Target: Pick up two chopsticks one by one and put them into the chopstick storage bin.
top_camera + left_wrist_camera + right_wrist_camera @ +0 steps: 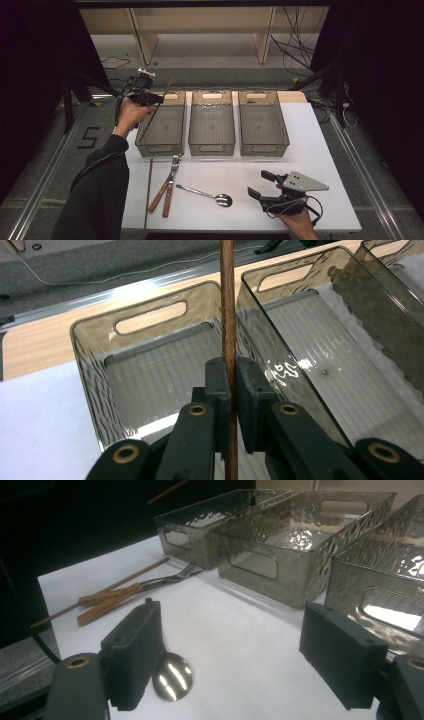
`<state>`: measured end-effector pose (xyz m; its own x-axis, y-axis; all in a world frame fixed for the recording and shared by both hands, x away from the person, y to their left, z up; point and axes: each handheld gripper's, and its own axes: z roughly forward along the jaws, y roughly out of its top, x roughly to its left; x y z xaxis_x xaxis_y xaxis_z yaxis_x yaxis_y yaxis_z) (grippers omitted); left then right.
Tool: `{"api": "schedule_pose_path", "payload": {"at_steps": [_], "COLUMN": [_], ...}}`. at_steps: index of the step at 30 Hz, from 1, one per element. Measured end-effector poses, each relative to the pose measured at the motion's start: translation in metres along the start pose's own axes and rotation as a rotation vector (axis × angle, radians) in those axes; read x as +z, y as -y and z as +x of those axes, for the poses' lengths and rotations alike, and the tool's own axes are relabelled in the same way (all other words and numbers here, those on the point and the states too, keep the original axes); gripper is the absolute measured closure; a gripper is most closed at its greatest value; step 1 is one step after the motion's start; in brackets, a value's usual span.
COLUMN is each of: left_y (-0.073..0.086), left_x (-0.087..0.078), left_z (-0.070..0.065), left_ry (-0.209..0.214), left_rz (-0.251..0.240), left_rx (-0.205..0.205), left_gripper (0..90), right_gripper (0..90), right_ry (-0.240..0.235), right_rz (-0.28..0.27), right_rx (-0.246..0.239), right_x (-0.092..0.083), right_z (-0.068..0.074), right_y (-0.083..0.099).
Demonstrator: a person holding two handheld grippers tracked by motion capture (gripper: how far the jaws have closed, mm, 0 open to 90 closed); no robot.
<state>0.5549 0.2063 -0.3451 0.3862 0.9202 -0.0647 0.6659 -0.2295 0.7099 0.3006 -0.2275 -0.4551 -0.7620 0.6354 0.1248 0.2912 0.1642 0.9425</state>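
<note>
Taking the middle bin (211,122) of the three smoky plastic ones as the marker, the left hand-held gripper (159,98) hangs to its left, over the far end of the left bin (161,125), with its jaws clamped tight on a thin wooden chopstick (156,111). From the high view the stick slants from above the bin's far rim down over the bin's inside; the left gripper view has it running straight up between the two black pads (220,385), with the ribbed floor of that bin beneath. A second chopstick (149,189) lies flat on the white bench (310,150), nearer the person than the middle bin and well to its left. Just right of that stick sit two wooden-handled forks (167,187) side by side, then a steel spoon (206,194), bowl pointing right, roughly in line with the middle bin's near wall but well apart from it. The right bin (262,122) stands just beside the middle one. Further right and near the bench's front edge, the right hand-held gripper (259,184) rests with its jaws spread wide and nothing between them; in the right gripper view the spoon bowl (171,676) shows just by its left pad (132,652).
</note>
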Motion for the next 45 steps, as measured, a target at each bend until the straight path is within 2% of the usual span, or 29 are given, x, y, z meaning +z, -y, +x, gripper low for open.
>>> {"api": "schedule_pose_path", "payload": {"at_steps": [1, 4, 10, 16, 23, 31, 34, 35, 37, 40, 42, 45], "left_y": [-0.001, -0.001, 0.002, 0.007, 0.007, 0.015, 0.017, 0.017, 0.017, 0.015, 0.015, 0.016], "left_x": [0.001, 0.006, 0.015, 0.021, 0.024, 0.03, 0.031, 0.031, 0.029, 0.024, 0.019, 0.009], "left_z": [0.0, 0.0, 0.004, 0.004, 0.002, 0.005, 0.007, 0.007, 0.004, 0.003, 0.001, -0.003], "left_ry": [-0.004, -0.019, -0.022, -0.039, -0.039, -0.044, -0.027, -0.014, -0.025, -0.032, -0.031, -0.022], "left_rz": [-0.002, 0.004, 0.001, -0.008, -0.018, -0.031, -0.046, -0.043, -0.033, -0.022, -0.013, -0.008], "left_rx": [0.016, 0.028, 0.019, 0.035, 0.047, 0.05, 0.029, 0.03, 0.039, 0.006, -0.016, -0.025], "left_gripper": [84.3, 84.3, 84.3, 84.2, 84.2, 83.8, 82.6, 76.5, 60.7, 52.9, 44.5, 36.6], "right_gripper": [25.8, 25.8, 25.8, 25.8, 25.8, 25.8, 25.8, 25.8, 25.8, 25.8, 25.8, 25.8], "right_ry": [0.0, -0.002, -0.005, -0.008, -0.01, -0.012, -0.014, -0.016, -0.014, -0.013, -0.014, -0.014], "right_rz": [-0.001, 0.001, -0.001, 0.0, -0.001, 0.0, -0.001, -0.001, -0.002, -0.005, -0.006, -0.005], "right_rx": [-0.003, -0.003, 0.001, 0.0, -0.002, -0.006, 0.002, 0.004, 0.002, 0.005, 0.007, 0.006], "right_x": [0.0, 0.0, 0.0, 0.0, 0.0, 0.0, 0.001, 0.001, 0.0, 0.0, 0.0, 0.0], "right_z": [0.0, 0.0, 0.001, 0.001, 0.001, 0.001, 0.001, 0.001, 0.0, 0.0, 0.0, 0.0], "right_y": [0.0, 0.0, 0.0, 0.0, 0.0, 0.0, 0.0, 0.0, 0.0, 0.0, 0.0, 0.0]}}
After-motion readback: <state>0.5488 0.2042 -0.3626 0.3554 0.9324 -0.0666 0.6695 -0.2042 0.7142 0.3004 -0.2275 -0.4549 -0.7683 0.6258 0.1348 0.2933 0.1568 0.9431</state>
